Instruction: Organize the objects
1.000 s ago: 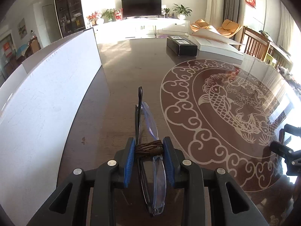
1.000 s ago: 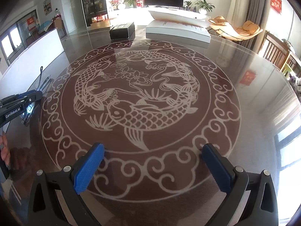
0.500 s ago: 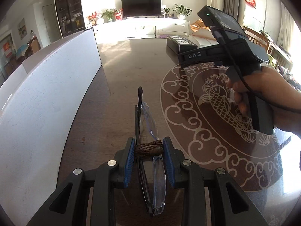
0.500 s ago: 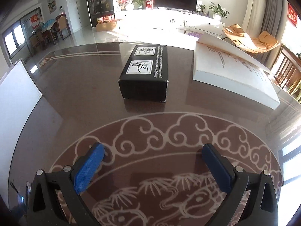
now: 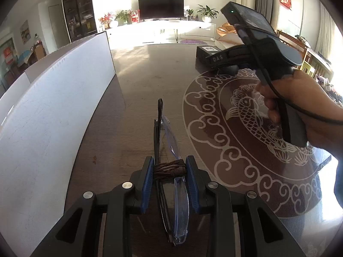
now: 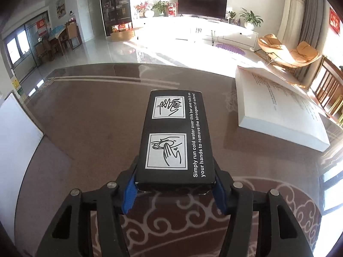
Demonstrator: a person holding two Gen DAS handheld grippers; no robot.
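Left gripper [image 5: 169, 172]: jaws are clamping a pair of folded glasses [image 5: 171, 167] at the bridge, where a brown cord [image 5: 169, 169] is winding around the frame.
Glasses position: lying lengthwise between the blue pads [image 5: 148, 182], one clear lens pointing back toward the camera, the other extending forward over the tabletop [image 5: 150, 81].
Right gripper [image 6: 174, 189]: jaws are closing on the near end of a black box [image 6: 175, 137], one blue pad showing on each side of it.
Black box: bearing two white hand-washing pictograms and white printed text on its top face; whether it is resting on the tabletop or lifted cannot be told.
Right hand [image 5: 300, 107]: showing in the left wrist view, gripping the handle of the right gripper above the carp pattern [image 5: 253, 115].
White board [image 5: 42, 115]: standing upright along the left side of the tabletop.
White book [image 6: 280, 109]: lying on the tabletop, right of the black box and apart from it.
Background: television [image 6: 202, 5] and potted plants are standing against the far wall.
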